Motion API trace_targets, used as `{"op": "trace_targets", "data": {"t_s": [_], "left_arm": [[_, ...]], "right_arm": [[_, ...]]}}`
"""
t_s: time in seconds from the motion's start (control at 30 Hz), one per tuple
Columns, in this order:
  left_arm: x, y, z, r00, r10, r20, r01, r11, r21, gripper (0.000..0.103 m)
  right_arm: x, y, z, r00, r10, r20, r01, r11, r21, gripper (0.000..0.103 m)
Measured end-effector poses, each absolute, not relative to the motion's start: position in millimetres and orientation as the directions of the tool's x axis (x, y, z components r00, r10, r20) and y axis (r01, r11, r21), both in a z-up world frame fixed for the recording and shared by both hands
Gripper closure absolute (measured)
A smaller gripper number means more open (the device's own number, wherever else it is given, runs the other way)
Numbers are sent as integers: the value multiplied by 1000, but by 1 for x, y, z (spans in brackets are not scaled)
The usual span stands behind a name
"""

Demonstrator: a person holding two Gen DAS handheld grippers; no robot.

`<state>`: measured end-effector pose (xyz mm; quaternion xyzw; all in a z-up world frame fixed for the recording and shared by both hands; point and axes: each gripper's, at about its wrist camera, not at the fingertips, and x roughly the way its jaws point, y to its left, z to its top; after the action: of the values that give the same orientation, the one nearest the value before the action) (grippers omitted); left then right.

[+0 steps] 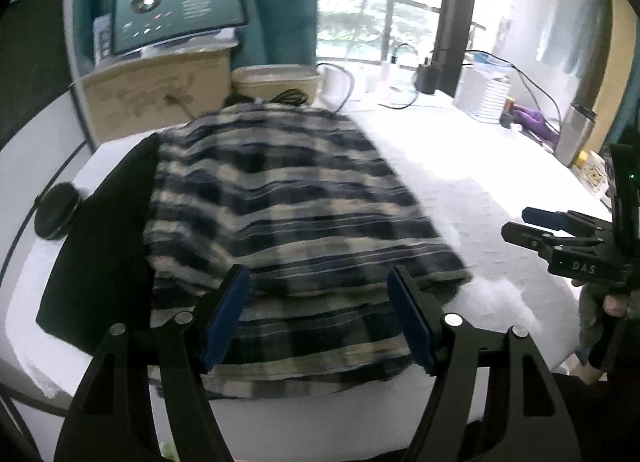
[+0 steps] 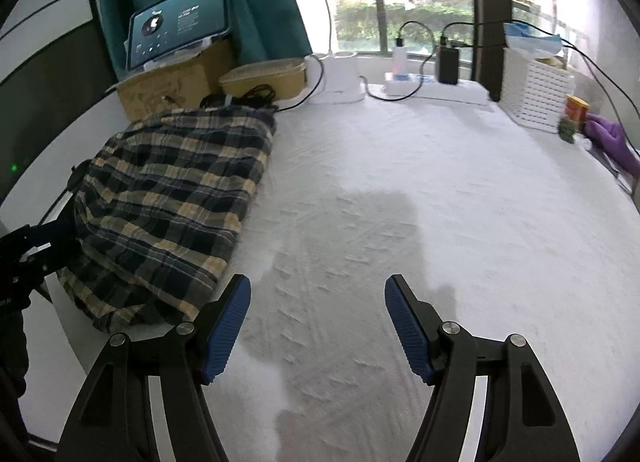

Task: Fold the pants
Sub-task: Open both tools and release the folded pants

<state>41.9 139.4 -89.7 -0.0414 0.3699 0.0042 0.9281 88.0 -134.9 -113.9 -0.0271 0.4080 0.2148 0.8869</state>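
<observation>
Hovering over the table [image 2: 400,190], both grippers are standing with jaws spread and nothing between the pads. The left gripper [image 1: 318,318] is sitting right above the near edge of the plaid pants [image 1: 280,214], pads apart over the cloth and not pinching it as far as I can tell. The right gripper [image 2: 318,326] is hanging over bare white cover, holding nothing.

The pants are looking already folded into a compact stack, lying straight ahead of the left gripper and ahead and to the left of the right one. The long axis is running away from the left gripper toward the cardboard box [image 1: 156,98] at the far end; the short near edge is facing the left jaws. A black mat [image 1: 100,246] is lying left of the stack, partly under it.

The left hand is clearly the nearer: it is over the cloth, while the right is well apart from it, off the stack's right long edge. From the left wrist view the right gripper [image 1: 532,228] is showing off to the right, jaws apart.

Judging: any further fold or tidy would be starting from the near edge, left side first; the right would need to be coming across.
</observation>
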Motion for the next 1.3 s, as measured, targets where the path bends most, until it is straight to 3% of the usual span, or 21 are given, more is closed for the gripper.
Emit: {"op": "trace_targets", "data": {"t_s": [0.8, 1.3], "left_arm": [[47, 41, -42, 810, -73, -582, 89, 996, -1, 31], [18, 18, -1, 881, -147, -450, 162, 987, -5, 31]], "right_arm": [[41, -235, -72, 725, 265, -636, -245, 962, 122, 31], [11, -260, -28, 808, 228, -543, -213, 973, 92, 31]]}}
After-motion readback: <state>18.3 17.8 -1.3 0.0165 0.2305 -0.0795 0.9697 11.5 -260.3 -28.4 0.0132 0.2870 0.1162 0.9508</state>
